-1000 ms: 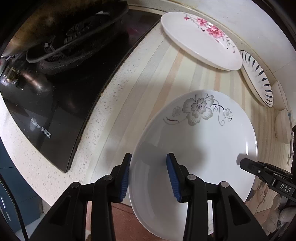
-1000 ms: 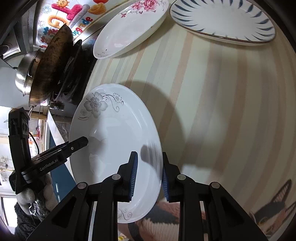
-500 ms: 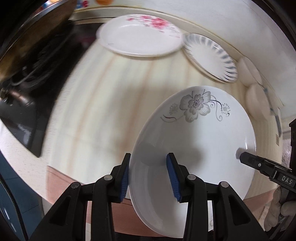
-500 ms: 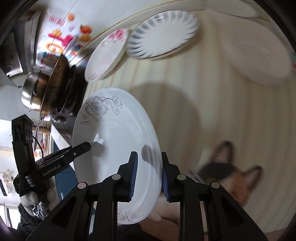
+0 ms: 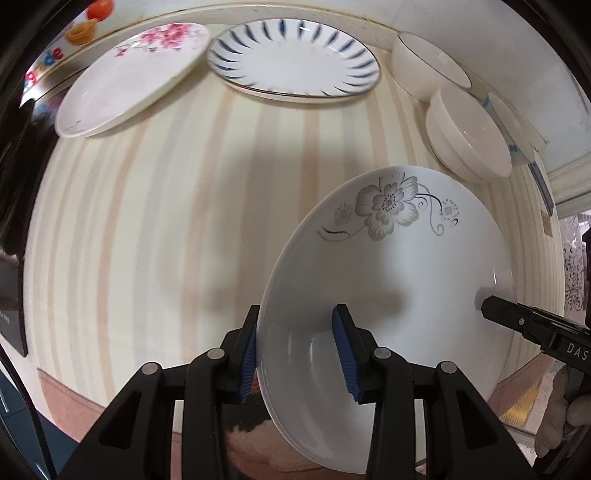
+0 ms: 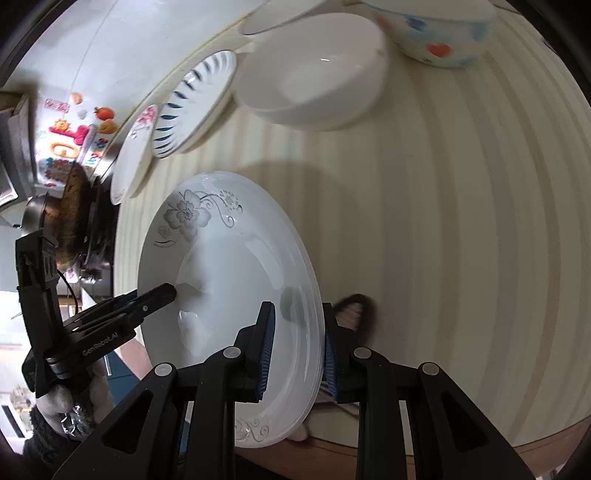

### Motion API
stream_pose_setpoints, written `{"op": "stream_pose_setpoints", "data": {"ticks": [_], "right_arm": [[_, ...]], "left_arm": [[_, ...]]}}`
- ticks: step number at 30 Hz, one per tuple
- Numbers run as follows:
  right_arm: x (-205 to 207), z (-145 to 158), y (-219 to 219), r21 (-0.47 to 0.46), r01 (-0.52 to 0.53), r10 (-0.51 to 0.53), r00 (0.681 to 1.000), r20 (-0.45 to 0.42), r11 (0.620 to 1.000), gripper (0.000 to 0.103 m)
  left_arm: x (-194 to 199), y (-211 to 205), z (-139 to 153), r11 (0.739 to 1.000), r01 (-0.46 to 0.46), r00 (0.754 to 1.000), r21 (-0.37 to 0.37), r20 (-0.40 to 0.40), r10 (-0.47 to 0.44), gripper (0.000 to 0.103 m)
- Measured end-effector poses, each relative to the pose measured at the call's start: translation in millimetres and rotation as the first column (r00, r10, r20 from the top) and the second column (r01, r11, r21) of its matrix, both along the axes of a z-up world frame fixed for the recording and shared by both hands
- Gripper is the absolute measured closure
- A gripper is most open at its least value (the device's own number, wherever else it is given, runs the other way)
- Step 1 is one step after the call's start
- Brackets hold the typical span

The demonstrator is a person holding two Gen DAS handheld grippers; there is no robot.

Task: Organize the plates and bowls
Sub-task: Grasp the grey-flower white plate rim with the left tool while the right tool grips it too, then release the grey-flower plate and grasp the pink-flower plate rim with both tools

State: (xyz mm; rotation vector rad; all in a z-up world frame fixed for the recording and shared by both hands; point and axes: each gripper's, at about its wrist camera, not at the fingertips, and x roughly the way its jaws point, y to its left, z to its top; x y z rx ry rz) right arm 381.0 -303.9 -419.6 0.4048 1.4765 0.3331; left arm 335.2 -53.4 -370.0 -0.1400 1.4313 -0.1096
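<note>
A white deep plate with a grey flower print point(image 5: 388, 280) is held tilted above the striped counter. My left gripper point(image 5: 295, 343) is shut on its near-left rim, one blue pad inside the plate and one behind it. My right gripper point(image 6: 297, 343) is shut on the opposite rim of the same plate point(image 6: 229, 280). Each gripper also shows in the other's view: the right gripper point(image 5: 517, 325) at the plate's right edge, the left gripper point(image 6: 122, 314) at its left. On the counter lie a pink-flower plate point(image 5: 129, 74), a blue-striped plate point(image 5: 291, 62) and two white bowls point(image 5: 469, 133).
A bowl with red hearts point(image 6: 432, 29) stands beyond a white bowl point(image 6: 314, 81) at the far end. A wok on the stove point(image 6: 70, 210) is at the left. The counter's front edge point(image 5: 59, 398) runs just below the grippers. A wall point(image 5: 424, 14) backs the dishes.
Both grippers have carried the grey-flower plate rightward along the counter. The stove has slid out of the left wrist view and the bowls have come close.
</note>
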Motion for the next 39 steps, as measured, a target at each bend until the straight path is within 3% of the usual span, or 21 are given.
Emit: {"op": "stream_pose_setpoints", "data": {"ticks": [20,27,30,32,33,36,39], "right_arm": [[-2,-19,-13,-0.006,0.038,-0.038,0.998,-0.045,0.999,0.076],[-2,-19,-16,-0.009,0.077,-0.077,0.993,-0.084,0.997,0.075],[-8,0,-28,-0.031,0.126,-0.128,0.99,-0.065,0.992,0.073],[-10,23,-32,-0.048,0.158,-0.16,0.987,-0.036,0.986,0.06],[-9,32,-31,-0.057,0.166,-0.168,0.986,-0.022,0.984,0.059],[8,72,-5,-0.024,0.168,-0.166,0.985,0.052,0.986,0.052],[41,97,47,0.042,0.101,-0.105,0.987,0.12,0.994,0.047]], "left_arm": [[18,-23,-18,0.999,0.032,0.999,0.017,-0.025,-0.031,0.067],[13,-26,-17,0.995,0.102,0.995,0.021,-0.02,-0.102,0.067],[11,-13,-2,0.995,0.093,0.996,0.026,0.004,-0.093,0.067],[13,3,15,0.998,0.059,0.998,0.004,0.037,-0.059,0.067],[15,14,27,1.0,0.029,0.998,-0.006,0.063,-0.028,0.067],[27,54,55,0.996,-0.085,0.989,-0.018,0.124,0.086,0.065],[48,102,61,0.98,-0.195,0.97,-0.035,0.145,0.198,0.065]]}}
